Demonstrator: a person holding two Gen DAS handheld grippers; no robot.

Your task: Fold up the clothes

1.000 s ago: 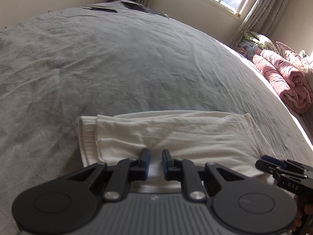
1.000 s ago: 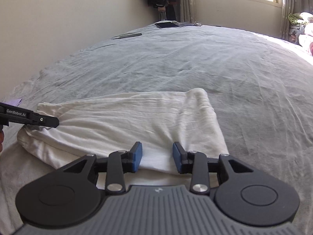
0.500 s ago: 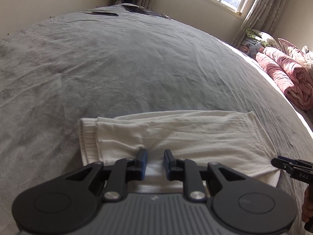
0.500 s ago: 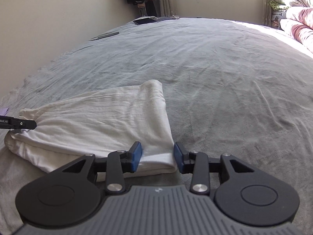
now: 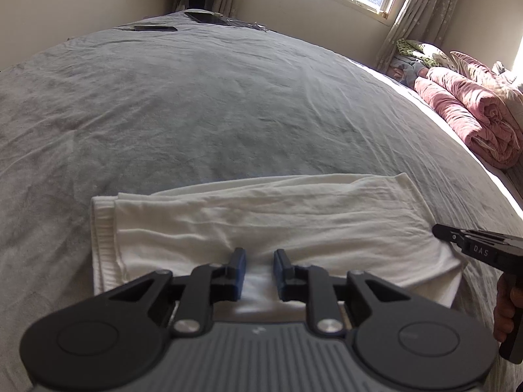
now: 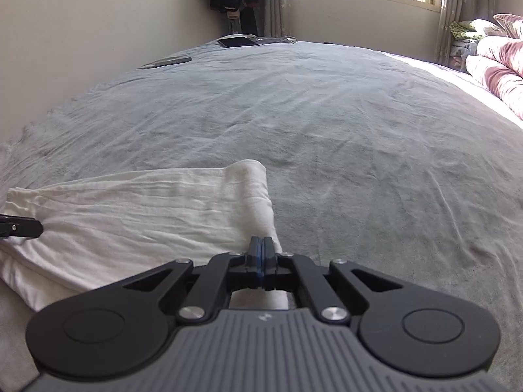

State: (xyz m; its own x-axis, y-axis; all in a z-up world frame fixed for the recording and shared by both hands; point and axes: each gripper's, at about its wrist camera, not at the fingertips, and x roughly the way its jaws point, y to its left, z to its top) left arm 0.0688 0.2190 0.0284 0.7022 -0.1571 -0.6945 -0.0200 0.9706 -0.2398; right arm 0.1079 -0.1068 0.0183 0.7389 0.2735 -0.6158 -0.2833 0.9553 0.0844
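Observation:
A white garment [image 5: 278,215], folded into a long band, lies across the near part of the grey bed [image 5: 228,114]. My left gripper [image 5: 259,261] is open, its blue pads standing either side of a ridge of cloth at the band's near edge, left of the middle. My right gripper [image 6: 260,250] is shut on the garment [image 6: 130,209] at its near right corner. From the left wrist view the right gripper [image 5: 474,245] shows at the band's right end, held by a hand [image 5: 505,310]. A left fingertip [image 6: 19,228] pokes in over the cloth's left end.
The grey bed cover [image 6: 359,147] stretches far ahead. A dark tablet [image 6: 237,41] and a phone [image 6: 166,62] lie at its far edge. Rolled pink quilts [image 5: 467,111] are stacked along the right side, under a window. A wall runs along the left.
My right gripper slid right along the garment's near edge to its right corner and shut there. My left gripper stayed at the near edge and opened a little wider.

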